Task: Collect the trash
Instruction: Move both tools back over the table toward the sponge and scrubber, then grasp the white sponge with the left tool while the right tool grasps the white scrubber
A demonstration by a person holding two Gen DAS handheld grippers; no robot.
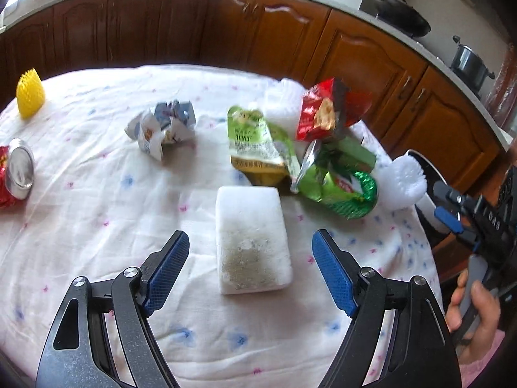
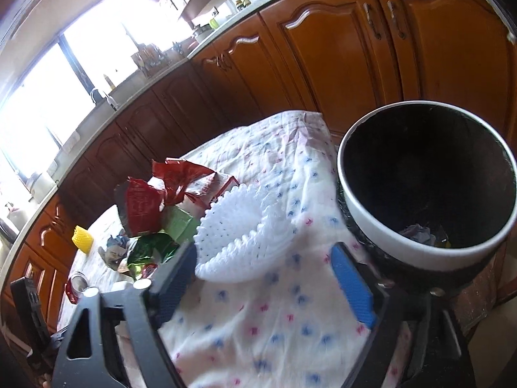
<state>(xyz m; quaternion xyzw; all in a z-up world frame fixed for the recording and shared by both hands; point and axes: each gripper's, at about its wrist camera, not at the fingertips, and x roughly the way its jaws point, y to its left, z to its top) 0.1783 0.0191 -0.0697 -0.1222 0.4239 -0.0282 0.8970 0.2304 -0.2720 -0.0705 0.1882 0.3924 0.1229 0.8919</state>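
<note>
Left gripper (image 1: pixel 250 274): jaws wide apart, nothing clamped; blue pads flank the near end of the foam block without touching it.
Foam block (image 1: pixel 253 242): white, rectangular, flat on the cloth, dirty grey patch on its near half; between the left jaws.
Right gripper (image 2: pixel 268 278): jaws apart, holding nothing; left pad at the edge of the foam net, contact not clear; right pad near the bin rim.
Foam net (image 2: pixel 240 242): white mesh sleeve, lying on the cloth at the table edge, just beside the bin.
Bin (image 2: pixel 355 223): round, white rim, dark inside, beside the table edge; crumpled scraps at the bottom.
Cloth (image 1: pixel 97 226): white with small pink and blue flowers, wrinkled, covers the table.
Green bag (image 1: pixel 255 145): flattened, just beyond the foam block.
Green wrapper (image 1: pixel 342 190): shiny, crumpled, right of the green bag, touching it.
Red bag (image 1: pixel 323 113): torn open, behind the green pieces.
Paper wad (image 1: pixel 164 126): blue-white, crumpled, alone at mid-table.
Can (image 1: pixel 19 174): on its side at the left edge, silver end toward the camera.
Yellow net (image 1: pixel 29 97): upright, far left corner.
Hand (image 1: pixel 478 310): at the right edge of the left view, around the other gripper's handle.
Cabinets (image 1: pixel 371 58): brown wood doors behind the table.
</note>
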